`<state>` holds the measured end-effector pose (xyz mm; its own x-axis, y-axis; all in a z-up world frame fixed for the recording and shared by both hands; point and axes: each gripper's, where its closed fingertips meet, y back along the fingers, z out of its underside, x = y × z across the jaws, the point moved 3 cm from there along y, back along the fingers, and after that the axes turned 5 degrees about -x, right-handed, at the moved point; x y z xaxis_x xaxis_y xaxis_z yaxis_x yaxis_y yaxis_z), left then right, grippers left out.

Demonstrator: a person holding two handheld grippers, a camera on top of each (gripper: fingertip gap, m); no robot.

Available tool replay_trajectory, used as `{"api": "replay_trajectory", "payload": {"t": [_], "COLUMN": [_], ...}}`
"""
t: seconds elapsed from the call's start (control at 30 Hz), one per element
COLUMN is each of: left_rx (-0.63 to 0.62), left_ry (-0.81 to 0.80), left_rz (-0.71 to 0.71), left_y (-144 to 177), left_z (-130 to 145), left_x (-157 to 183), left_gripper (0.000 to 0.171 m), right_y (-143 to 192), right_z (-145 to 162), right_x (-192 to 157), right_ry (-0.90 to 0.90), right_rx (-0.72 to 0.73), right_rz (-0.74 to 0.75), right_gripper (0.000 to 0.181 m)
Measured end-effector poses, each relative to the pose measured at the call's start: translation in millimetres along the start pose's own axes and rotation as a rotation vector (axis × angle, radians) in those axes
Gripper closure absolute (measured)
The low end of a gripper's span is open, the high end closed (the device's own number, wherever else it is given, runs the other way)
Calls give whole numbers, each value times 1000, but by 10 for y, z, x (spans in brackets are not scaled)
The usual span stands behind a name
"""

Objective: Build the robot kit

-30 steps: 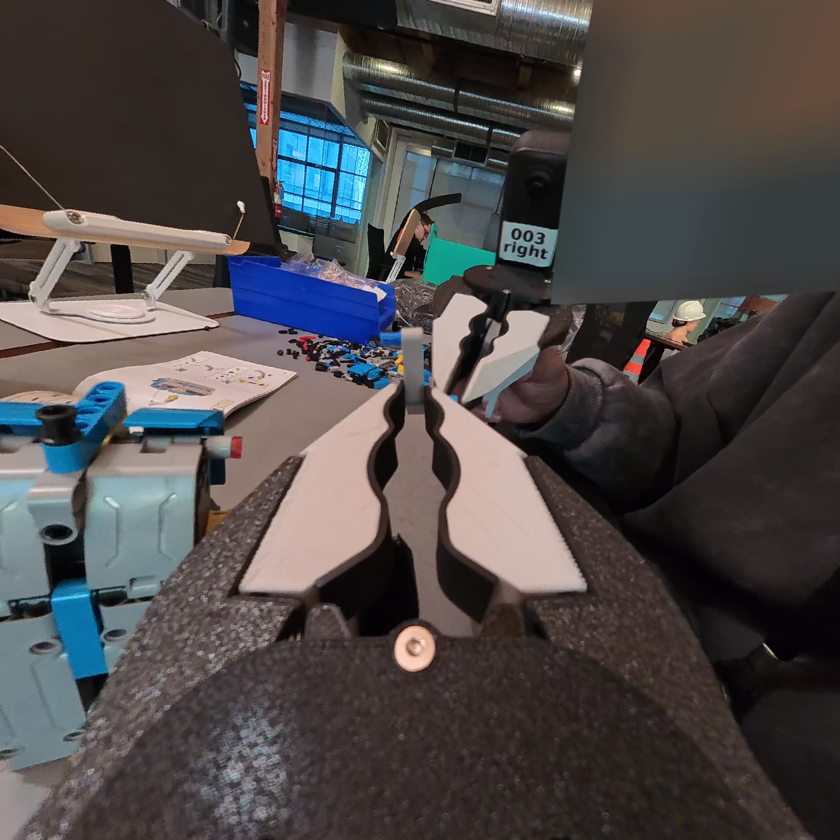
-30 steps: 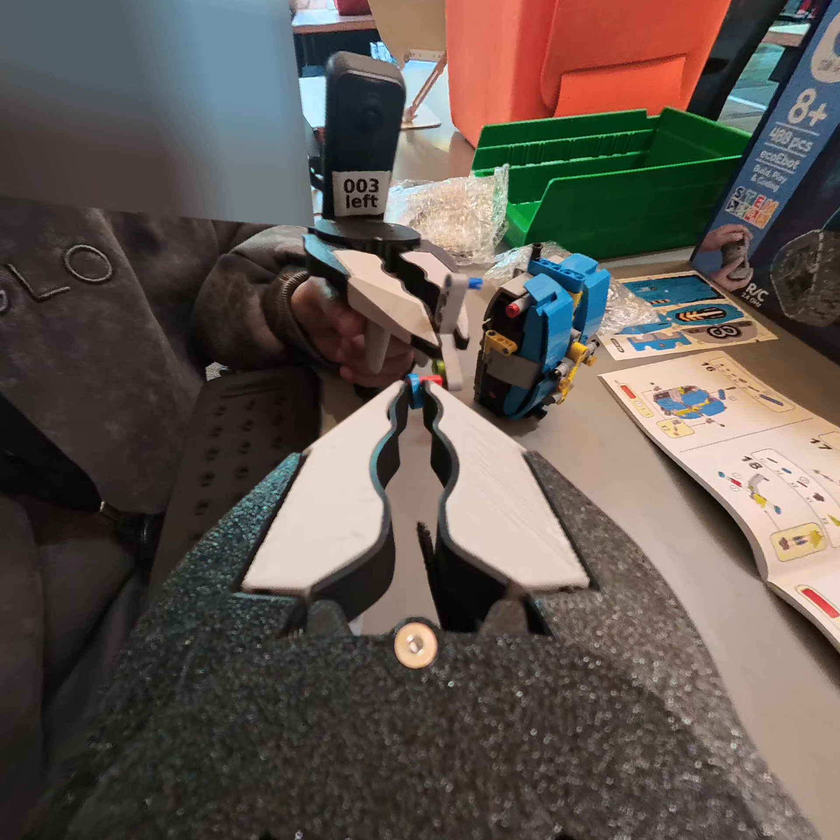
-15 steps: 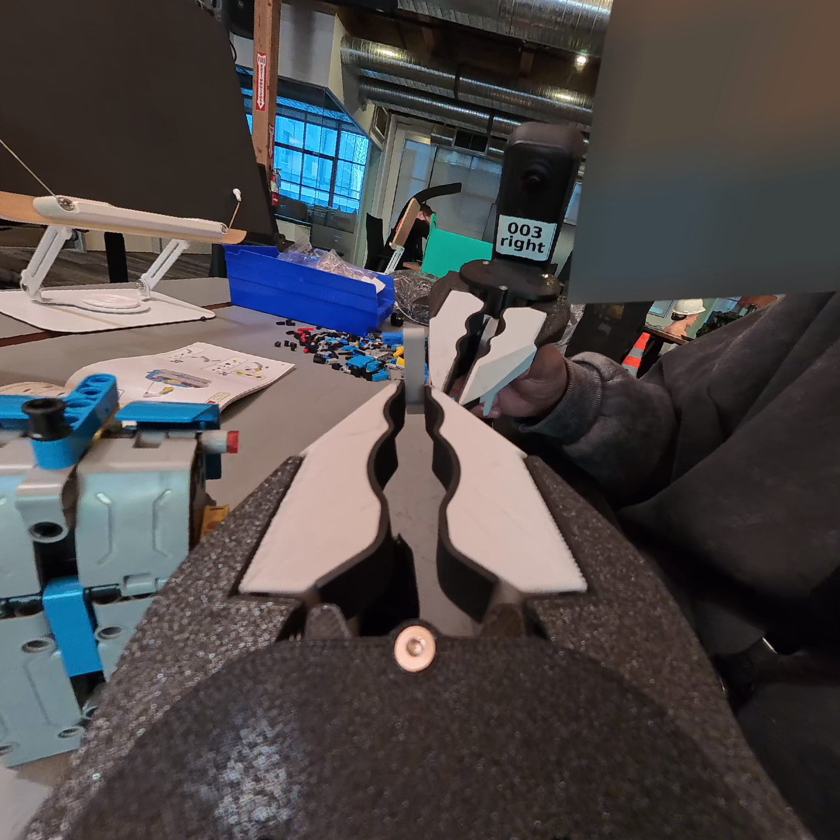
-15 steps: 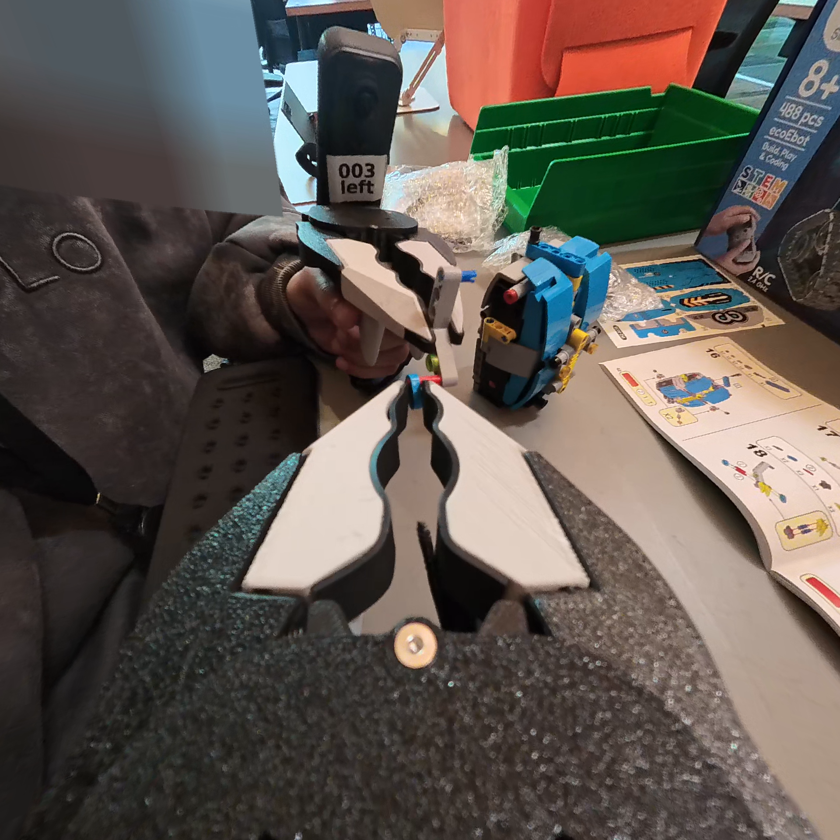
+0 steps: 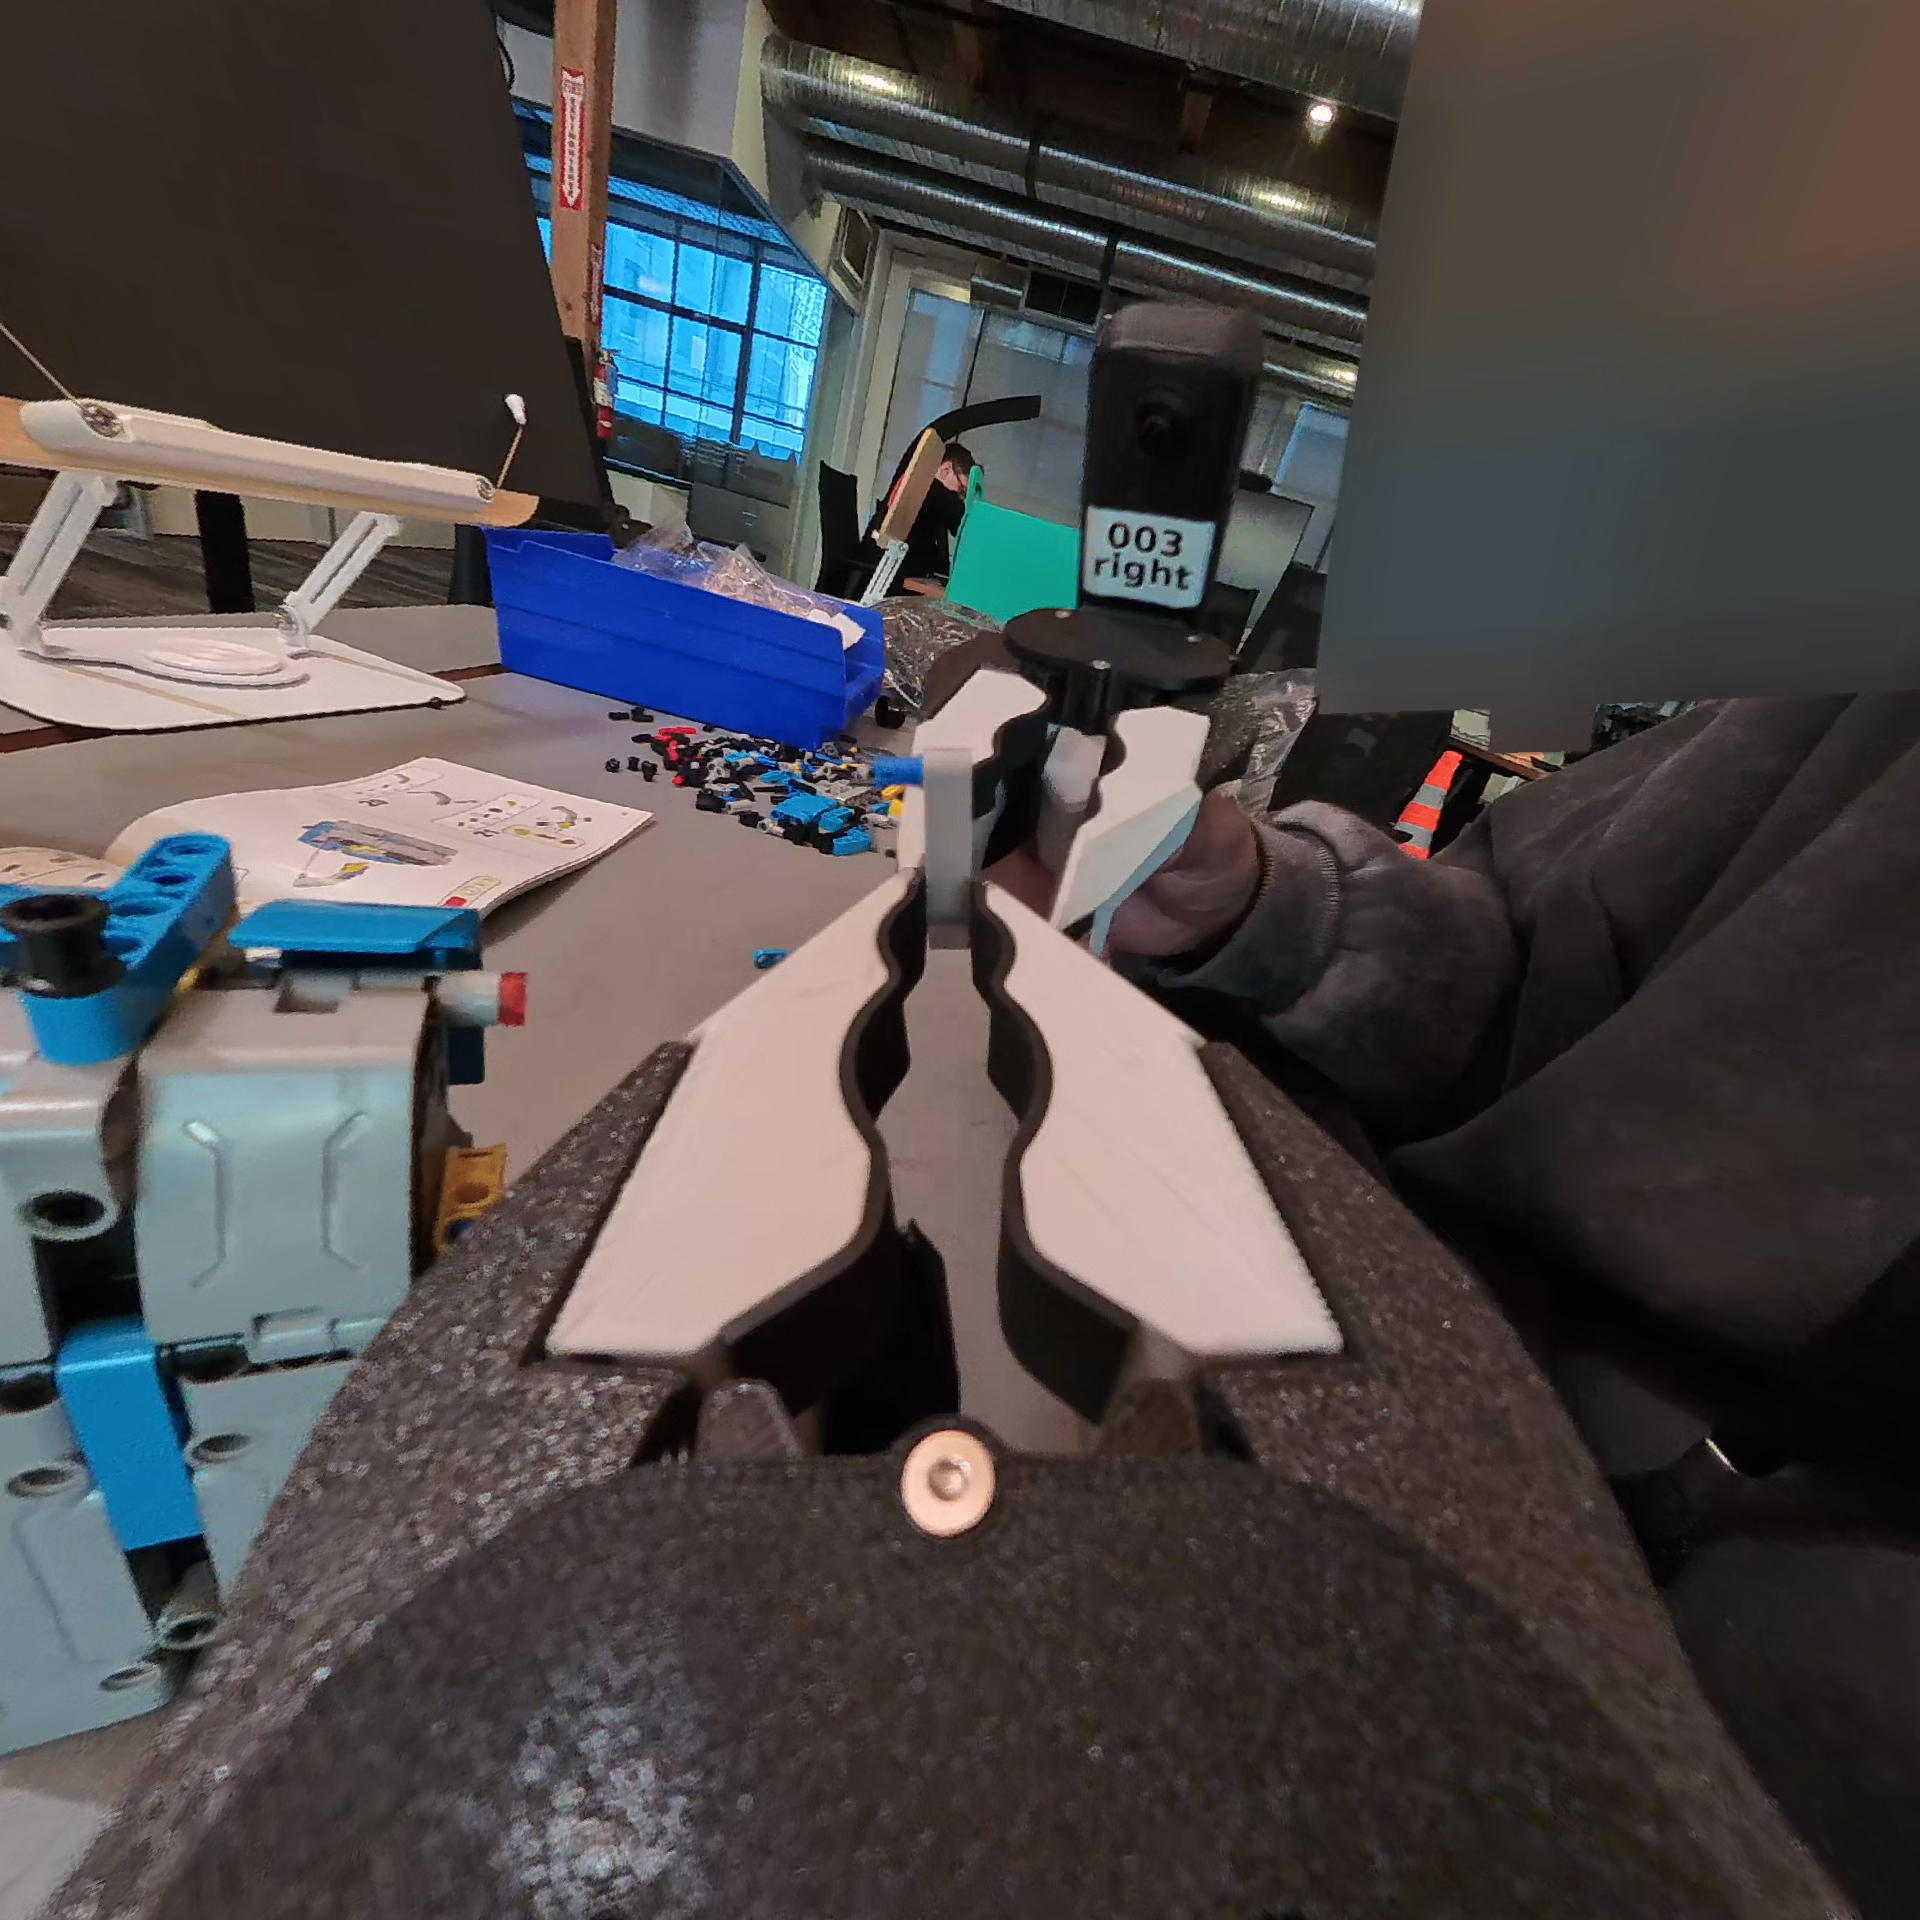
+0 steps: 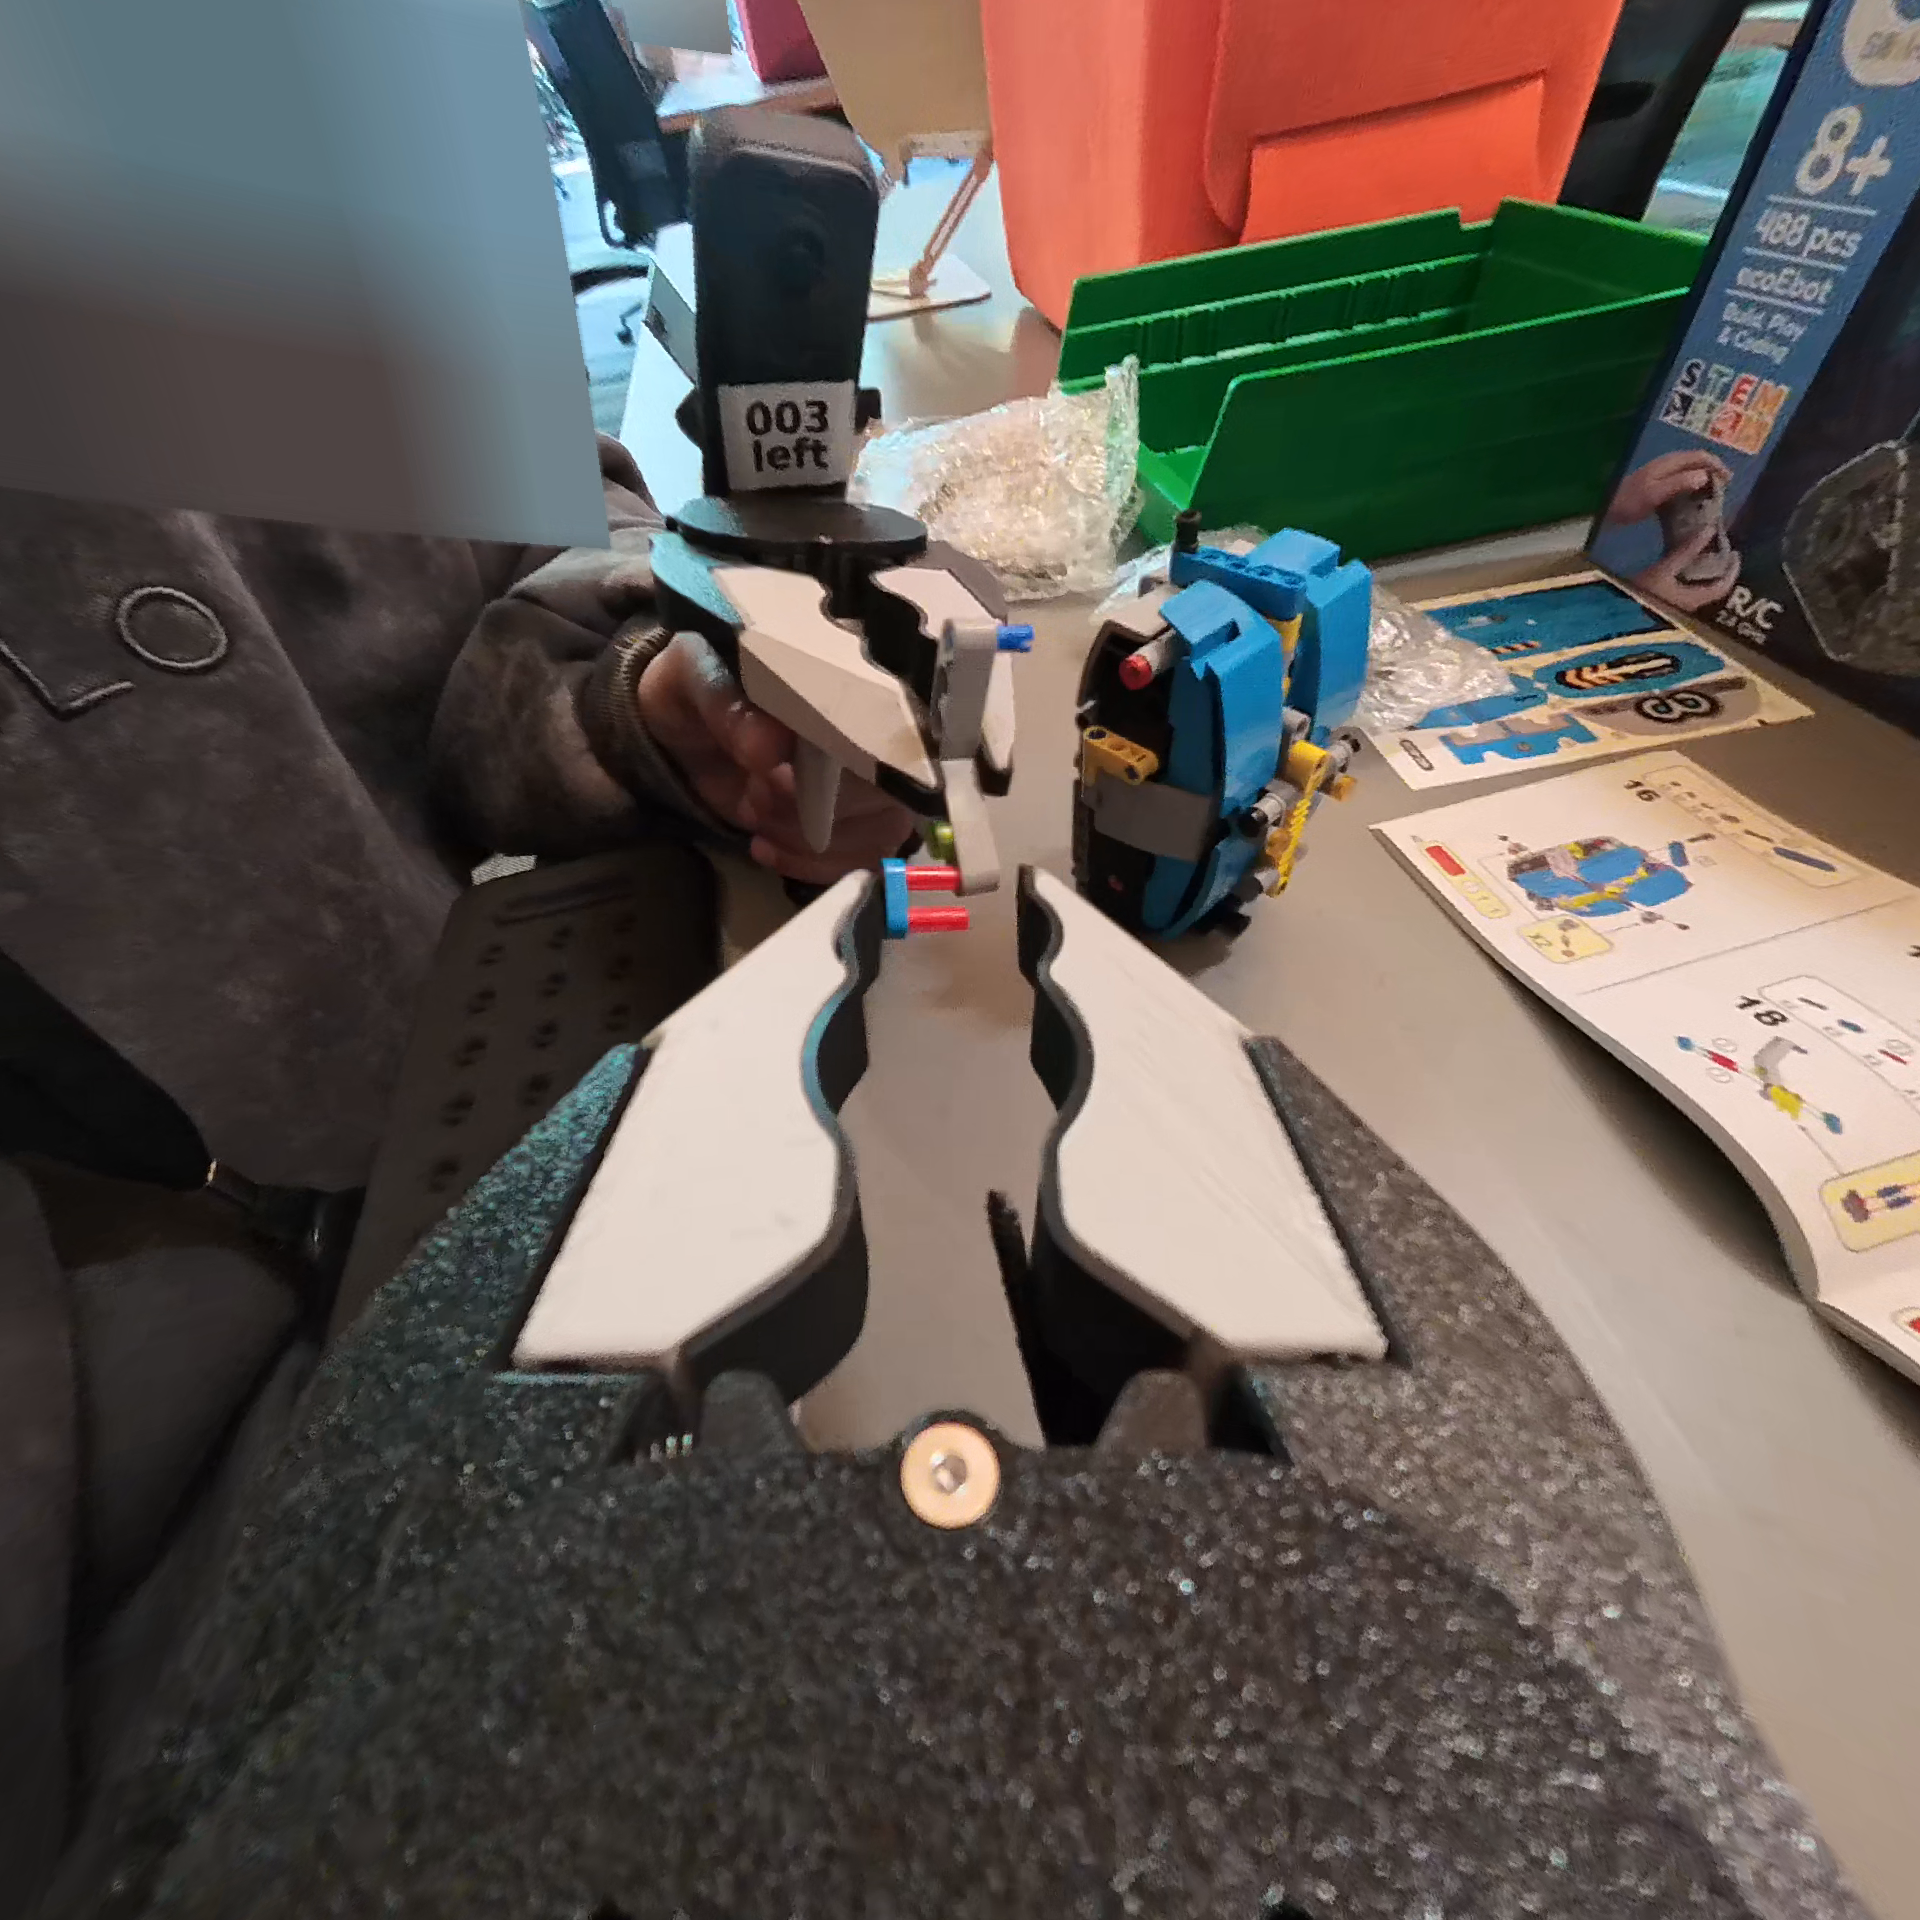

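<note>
- Left gripper (image 5: 948, 904) is clamping an upright grey beam (image 5: 948, 831).
- Right gripper (image 6: 940, 883) is standing parted, a blue-and-red pin piece (image 6: 920, 899) touching its left finger.
- Blue model (image 6: 1216, 727) is sitting at 1 o'clock.

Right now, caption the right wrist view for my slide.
Open right gripper faces the left gripper, shut on a grey beam, beside a blue brick model.

Booklet (image 6: 1704, 1029) and box (image 6: 1787, 343) are edge-cropped.
</note>
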<state>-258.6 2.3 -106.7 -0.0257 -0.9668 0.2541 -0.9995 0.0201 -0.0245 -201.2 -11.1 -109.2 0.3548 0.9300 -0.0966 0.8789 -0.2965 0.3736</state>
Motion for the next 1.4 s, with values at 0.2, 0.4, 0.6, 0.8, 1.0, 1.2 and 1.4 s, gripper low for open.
{"api": "replay_trajectory", "payload": {"t": [0.2,0.4,0.6,0.8,1.0,1.2,1.4], "left_rx": [-8,-5,-4,-2,26,26,21], "left_ry": [-22,33,-30,-57,-106,-107,-88], "left_rz": [94,173,158,140,125,106,97], "left_y": [-12,-10,-14,-14,1,-1,-1], "left_z": [1,-4,2,0,-35,-36,-32], "left_x": [136,174,201,198,219,198,169], "left_gripper": [165,165,165,165,165,164,164], "right_y": [4,33,40,36,144,582,329], "right_z": [27,18,20,21,9,641,1014], "right_x": [-151,-211,-214,-203,-120,683,808], "right_ry": [-46,-29,-51,-56,-60,-115,-276], "right_rx": [25,25,18,24,42,-327,-432], "right_rz": [-176,-205,-228,-219,-195,208,280], "right_gripper": [158,159,160,161,143,141,149]}}
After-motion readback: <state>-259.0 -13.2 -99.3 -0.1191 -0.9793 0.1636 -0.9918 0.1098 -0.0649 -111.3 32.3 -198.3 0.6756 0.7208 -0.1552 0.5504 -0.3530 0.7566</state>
